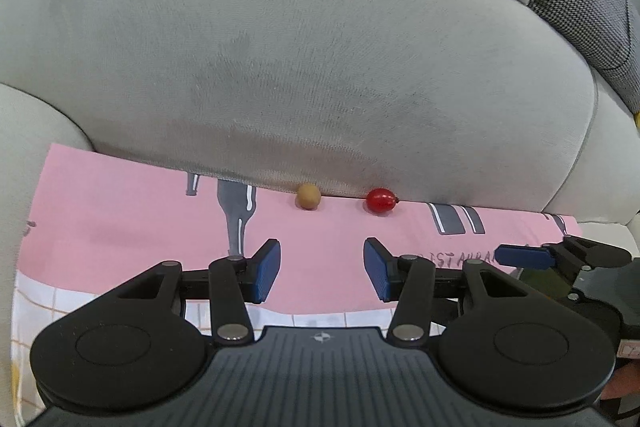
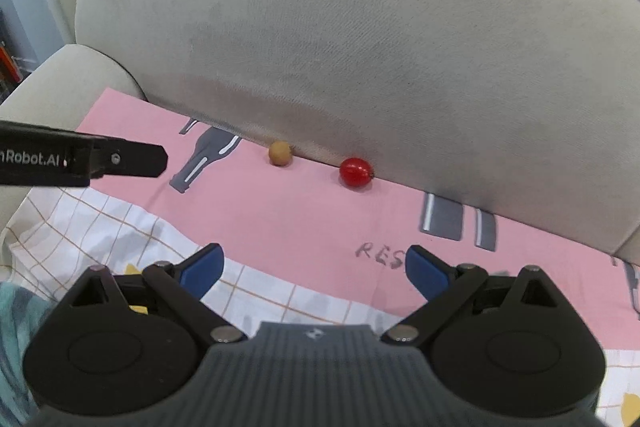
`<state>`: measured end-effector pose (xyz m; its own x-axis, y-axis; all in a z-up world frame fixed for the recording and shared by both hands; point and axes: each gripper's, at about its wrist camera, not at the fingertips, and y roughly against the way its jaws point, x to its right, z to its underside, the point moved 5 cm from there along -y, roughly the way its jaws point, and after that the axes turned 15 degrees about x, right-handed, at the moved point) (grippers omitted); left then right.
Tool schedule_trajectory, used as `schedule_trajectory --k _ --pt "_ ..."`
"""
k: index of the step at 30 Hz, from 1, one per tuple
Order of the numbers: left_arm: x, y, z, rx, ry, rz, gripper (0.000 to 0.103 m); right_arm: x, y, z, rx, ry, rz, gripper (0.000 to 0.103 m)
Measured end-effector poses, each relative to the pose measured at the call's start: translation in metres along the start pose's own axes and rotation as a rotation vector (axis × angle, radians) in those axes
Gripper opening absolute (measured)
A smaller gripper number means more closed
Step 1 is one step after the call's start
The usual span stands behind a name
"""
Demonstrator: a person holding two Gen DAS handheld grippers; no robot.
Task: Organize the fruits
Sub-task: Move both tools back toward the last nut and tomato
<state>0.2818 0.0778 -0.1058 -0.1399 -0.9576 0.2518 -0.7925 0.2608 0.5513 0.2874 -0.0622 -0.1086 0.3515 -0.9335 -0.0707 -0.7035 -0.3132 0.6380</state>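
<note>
Here, left tool [image 1: 322, 269] half apart, right tool [image 2: 314, 271] wide apart, both empty

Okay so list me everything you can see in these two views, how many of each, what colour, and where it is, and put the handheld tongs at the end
Red fruit: one, glossy red, on the pink cloth at the foot of the sofa cushion, right of the tan fruit.
Tan fruit: one, brownish-tan, round, on the pink cloth against the cushion's lower edge.
Pink cloth: one, pink with grey bottle prints and lettering, spread over the seat.
Checked cloth: one, white with orange grid lines, nearer the cameras than the pink part.
Sofa cushion: one, light grey, behind the fruits.
Dark textured cushion: one, grey-black, upper right.
Left tongs: one pair, black with blue pads, open, empty.
Right tongs: one pair, black with blue pads, open, empty.
</note>
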Motion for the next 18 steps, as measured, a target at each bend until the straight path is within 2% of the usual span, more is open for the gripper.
schedule_trajectory --k 5,9,18 --pt "-0.001 -0.024 0.002 -0.02 0.024 0.011 0.056 0.005 -0.026 -0.008 -0.021 -0.007 -0.018 0.083" --pt "0.0 -0.044 0.001 -0.007 0.012 0.013 0.056 0.013 -0.048 -0.014 -0.023 -0.006 -0.013 0.072" --pt "-0.01 -0.087 0.005 -0.028 0.042 -0.011 0.054 0.036 -0.095 -0.02 -0.037 -0.093 0.033 0.066"
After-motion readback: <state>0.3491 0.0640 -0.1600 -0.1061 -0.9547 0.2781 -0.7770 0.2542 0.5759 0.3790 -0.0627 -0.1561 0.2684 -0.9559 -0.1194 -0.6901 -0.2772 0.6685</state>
